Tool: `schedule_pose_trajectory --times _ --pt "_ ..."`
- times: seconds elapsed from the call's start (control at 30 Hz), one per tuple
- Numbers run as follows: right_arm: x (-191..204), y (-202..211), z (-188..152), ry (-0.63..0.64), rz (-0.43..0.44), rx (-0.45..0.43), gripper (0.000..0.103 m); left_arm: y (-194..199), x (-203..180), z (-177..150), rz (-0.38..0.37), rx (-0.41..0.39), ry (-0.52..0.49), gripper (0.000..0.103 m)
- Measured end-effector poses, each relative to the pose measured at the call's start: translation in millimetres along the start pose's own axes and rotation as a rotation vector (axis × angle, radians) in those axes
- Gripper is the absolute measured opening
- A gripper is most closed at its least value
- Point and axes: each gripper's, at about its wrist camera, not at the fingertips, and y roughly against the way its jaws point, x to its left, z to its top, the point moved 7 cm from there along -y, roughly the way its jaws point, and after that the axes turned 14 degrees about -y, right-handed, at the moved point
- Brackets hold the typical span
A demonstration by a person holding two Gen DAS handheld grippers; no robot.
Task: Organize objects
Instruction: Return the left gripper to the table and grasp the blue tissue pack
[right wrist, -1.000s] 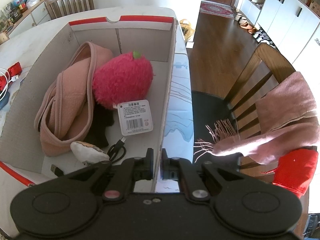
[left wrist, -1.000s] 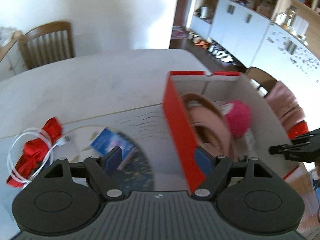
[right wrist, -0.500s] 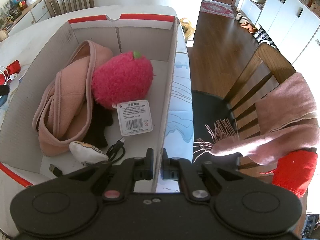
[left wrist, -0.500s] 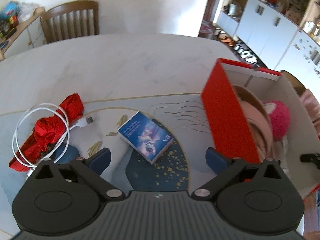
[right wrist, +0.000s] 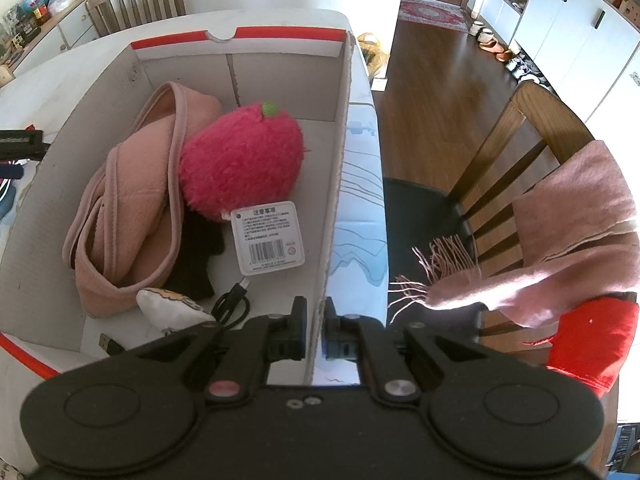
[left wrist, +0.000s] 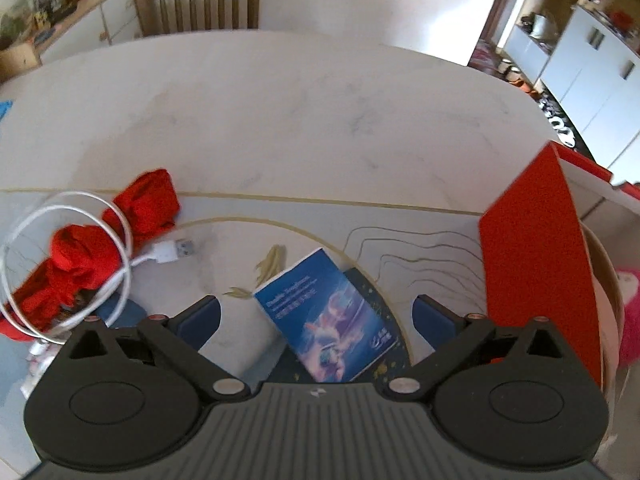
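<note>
Box (right wrist: 340, 152) already has the plush (right wrist: 240, 164); book (left wrist: 326, 316), cable (left wrist: 64, 256) still out. Left gripper (left wrist: 316, 316) wide open over book, right gripper (right wrist: 314, 332) clamped on box wall.

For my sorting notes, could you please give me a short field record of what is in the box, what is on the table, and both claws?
box contents: pink scarf, pink plush with tag, black cable
on table: blue booklet, red cloth, white cable
left claw: open, just widened, above the blue booklet, not touching
right claw: shut on box wall
</note>
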Motion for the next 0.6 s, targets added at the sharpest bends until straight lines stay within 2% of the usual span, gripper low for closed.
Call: schedule_pose_trajectory --times 0.13,0.3,0.6 --pt "-0.6 -1.7 -1.0 0.002 -0.003 0.005 0.006 -17.2 -1.6 -0.9 0.001 0.047 0.047 0.103" --pt "-1.0 -3.0 -0.4 0.000 -0.002 0.009 0.006 -31.3 -5.3 -2.4 0.051 0.080 0.009 0.103" --pt "-1.7 -4.2 -0.5 -0.003 0.000 0.011 0.006 -40.0 -1.6 -4.2 0.082 0.085 0.001 0.102"
